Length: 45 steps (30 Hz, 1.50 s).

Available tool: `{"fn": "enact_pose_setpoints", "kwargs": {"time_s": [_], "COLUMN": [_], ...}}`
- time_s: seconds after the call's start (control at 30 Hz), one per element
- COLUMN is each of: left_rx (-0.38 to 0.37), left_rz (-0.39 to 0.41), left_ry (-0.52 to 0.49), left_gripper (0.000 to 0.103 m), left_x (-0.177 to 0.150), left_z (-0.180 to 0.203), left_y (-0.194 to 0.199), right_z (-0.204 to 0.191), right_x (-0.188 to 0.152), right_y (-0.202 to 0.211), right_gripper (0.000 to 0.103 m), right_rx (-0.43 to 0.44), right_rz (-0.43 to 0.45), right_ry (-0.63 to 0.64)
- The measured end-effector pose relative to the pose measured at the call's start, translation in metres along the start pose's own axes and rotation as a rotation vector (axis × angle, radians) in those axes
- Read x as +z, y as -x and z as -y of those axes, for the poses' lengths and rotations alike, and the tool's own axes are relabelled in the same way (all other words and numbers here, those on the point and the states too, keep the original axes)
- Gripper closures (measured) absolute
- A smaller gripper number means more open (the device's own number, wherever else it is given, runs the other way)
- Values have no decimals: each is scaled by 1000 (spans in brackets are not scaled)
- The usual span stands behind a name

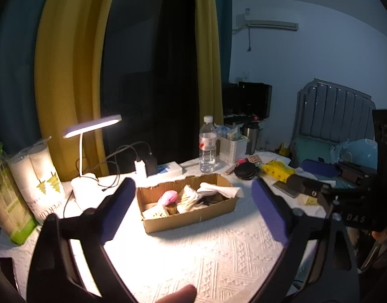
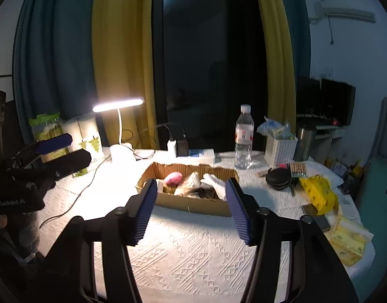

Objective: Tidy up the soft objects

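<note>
A shallow cardboard box (image 1: 153, 221) sits on the white textured tablecloth; it also shows in the right wrist view (image 2: 193, 203). Inside lie soft things: a pink plush (image 1: 169, 197) (image 2: 173, 178), a white cloth or glove (image 1: 218, 189) (image 2: 214, 181), a striped pale fabric (image 1: 188, 198) and a dark brown furry piece (image 2: 206, 193). My left gripper (image 1: 193, 189) is open and empty, its blue pads on either side of the box, short of it. My right gripper (image 2: 190, 188) is open and empty, hovering in front of the box's near wall.
A lit desk lamp (image 1: 92, 126) stands at the left with cables, beside tall paper-roll packs (image 1: 39, 176). A water bottle (image 2: 243, 137), a white basket (image 2: 279, 150), a black round case (image 2: 279, 179) and yellow tissue packs (image 2: 318, 194) lie at the right. A bed (image 1: 340, 136) is beyond.
</note>
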<state>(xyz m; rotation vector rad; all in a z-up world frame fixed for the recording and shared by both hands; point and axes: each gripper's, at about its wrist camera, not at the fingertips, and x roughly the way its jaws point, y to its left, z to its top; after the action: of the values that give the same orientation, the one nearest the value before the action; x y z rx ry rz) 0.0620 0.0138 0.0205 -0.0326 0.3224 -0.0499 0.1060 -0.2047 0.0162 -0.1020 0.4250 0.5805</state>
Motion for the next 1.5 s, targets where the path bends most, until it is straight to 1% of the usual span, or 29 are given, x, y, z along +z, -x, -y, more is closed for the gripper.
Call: {"fn": "enact_pose_setpoints", "kwargs": {"time_s": [0.2, 0.33, 0.6, 1.5], "left_rx": [28, 22, 11, 3], "left_rz": [55, 87, 92, 92], "left_ry": [-24, -17, -15, 6], "left_gripper": [5, 5, 4, 4], "left_x": [8, 11, 11, 11], "left_z": [6, 5, 4, 2], "left_y": [25, 37, 44, 45], "right_z": [-9, -13, -17, -19], "right_x": [9, 13, 13, 10], "right_y": [28, 38, 48, 46], "right_gripper": [41, 41, 41, 41], "right_rx": [-11, -16, -20, -18], "right_rz": [55, 75, 88, 79], "right_ry": [13, 27, 38, 34]}}
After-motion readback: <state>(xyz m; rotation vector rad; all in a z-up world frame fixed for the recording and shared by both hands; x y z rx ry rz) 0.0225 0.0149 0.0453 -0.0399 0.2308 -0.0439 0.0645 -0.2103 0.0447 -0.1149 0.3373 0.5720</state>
